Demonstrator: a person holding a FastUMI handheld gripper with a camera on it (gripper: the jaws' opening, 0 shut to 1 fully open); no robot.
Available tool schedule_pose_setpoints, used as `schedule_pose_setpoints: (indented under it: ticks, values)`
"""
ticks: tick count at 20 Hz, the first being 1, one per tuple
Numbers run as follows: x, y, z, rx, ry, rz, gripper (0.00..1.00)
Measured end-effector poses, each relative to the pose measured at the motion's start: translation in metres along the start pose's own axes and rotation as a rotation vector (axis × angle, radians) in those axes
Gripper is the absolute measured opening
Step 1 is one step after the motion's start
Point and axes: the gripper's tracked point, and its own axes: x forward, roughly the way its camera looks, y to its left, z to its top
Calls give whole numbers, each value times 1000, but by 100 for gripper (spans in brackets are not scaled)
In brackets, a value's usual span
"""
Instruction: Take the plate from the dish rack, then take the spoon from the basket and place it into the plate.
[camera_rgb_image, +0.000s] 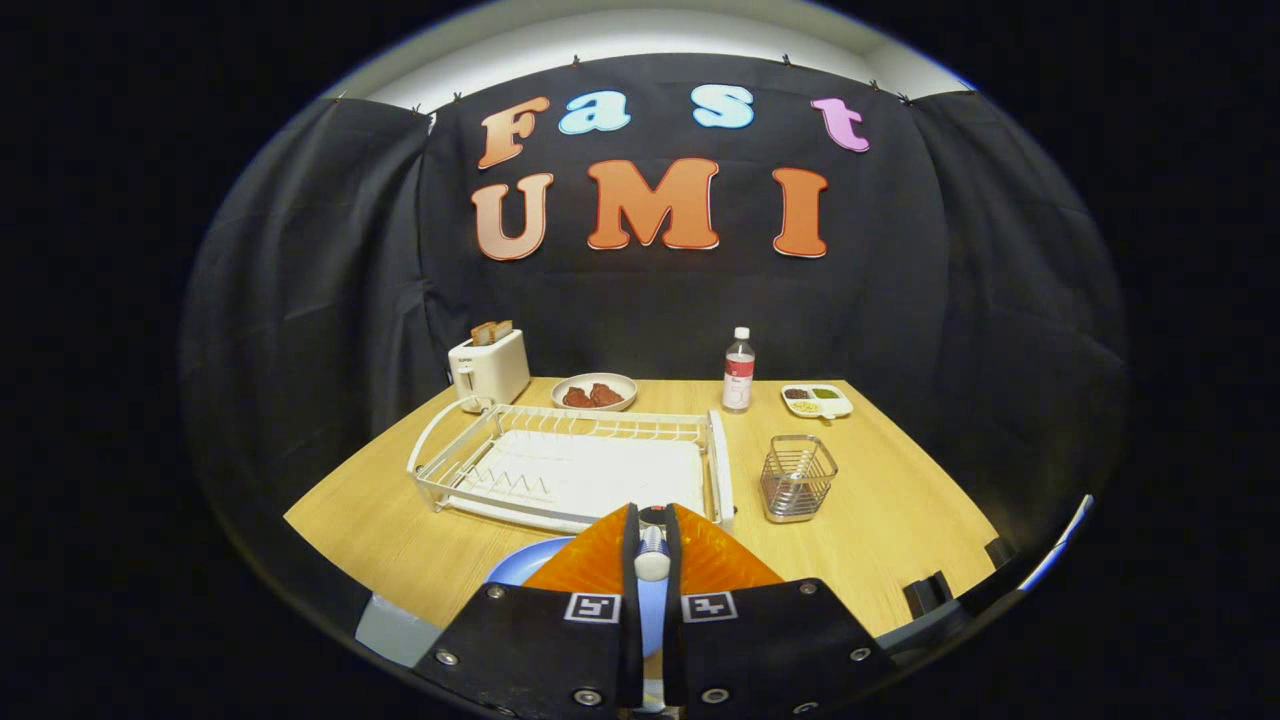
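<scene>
My gripper (651, 512) hangs low over the near part of the wooden table (890, 530), its fingers nearly together and shut on a spoon (652, 560), whose pale rounded end shows in the narrow gap between them. Under the fingers, mostly hidden by them, lies a blue plate (525, 568) on the table. Just beyond the fingertips stands the white wire dish rack (570, 465) with nothing in it. The small metal wire basket (797, 478) stands to the right of the rack, beyond the right finger.
Along the back of the table stand a white toaster (488, 368) with bread in it, a bowl of dark food (594, 391), a clear bottle (738, 370) and a small divided dish (817, 400). The table's front edge runs close beneath the gripper.
</scene>
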Motion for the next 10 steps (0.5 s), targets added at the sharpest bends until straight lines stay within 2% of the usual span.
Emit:
schedule_pose_setpoints:
  ticks: [5,10]
  values:
    - [12,35,-25,-6,46,89,8]
    - [29,56,-44,-17,88,141,8]
